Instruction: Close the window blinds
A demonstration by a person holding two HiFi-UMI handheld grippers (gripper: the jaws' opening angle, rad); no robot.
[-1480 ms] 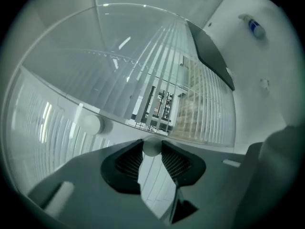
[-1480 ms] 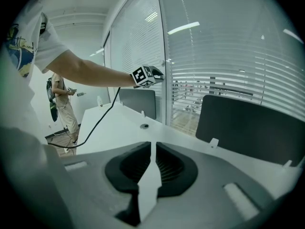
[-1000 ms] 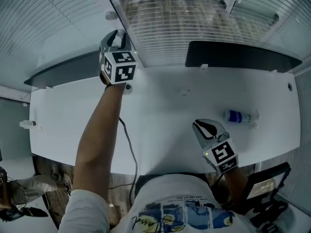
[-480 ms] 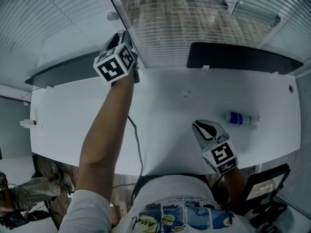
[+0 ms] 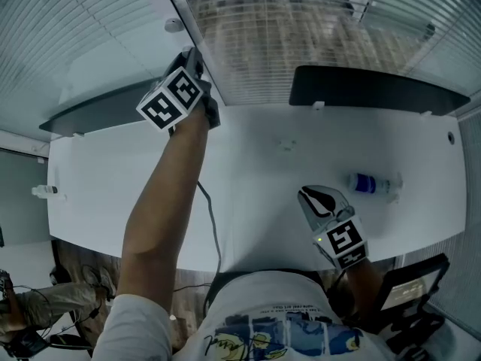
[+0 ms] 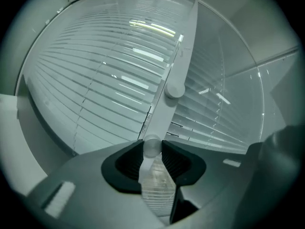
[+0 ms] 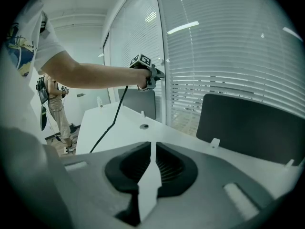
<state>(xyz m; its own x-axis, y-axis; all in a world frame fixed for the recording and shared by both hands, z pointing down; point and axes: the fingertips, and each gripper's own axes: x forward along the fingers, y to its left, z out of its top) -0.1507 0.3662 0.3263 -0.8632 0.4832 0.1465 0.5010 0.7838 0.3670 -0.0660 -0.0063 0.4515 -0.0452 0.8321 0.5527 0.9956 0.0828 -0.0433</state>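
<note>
While the left gripper [image 6: 152, 151] pinches the frame's knob [image 6: 152, 143], the blinds [image 6: 105, 80] show gaps between slats. This is probably the tilting step, calling for a firm, steady twist. Right gripper [image 7: 152, 149] hangs pressed together, empty.

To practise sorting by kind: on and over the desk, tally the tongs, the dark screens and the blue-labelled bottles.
Tongs: 2, the left tongs shut on a knob and the right tongs
Dark screens: 2, the left screen and the right screen
Blue-labelled bottle: 1
Total: 5
</note>
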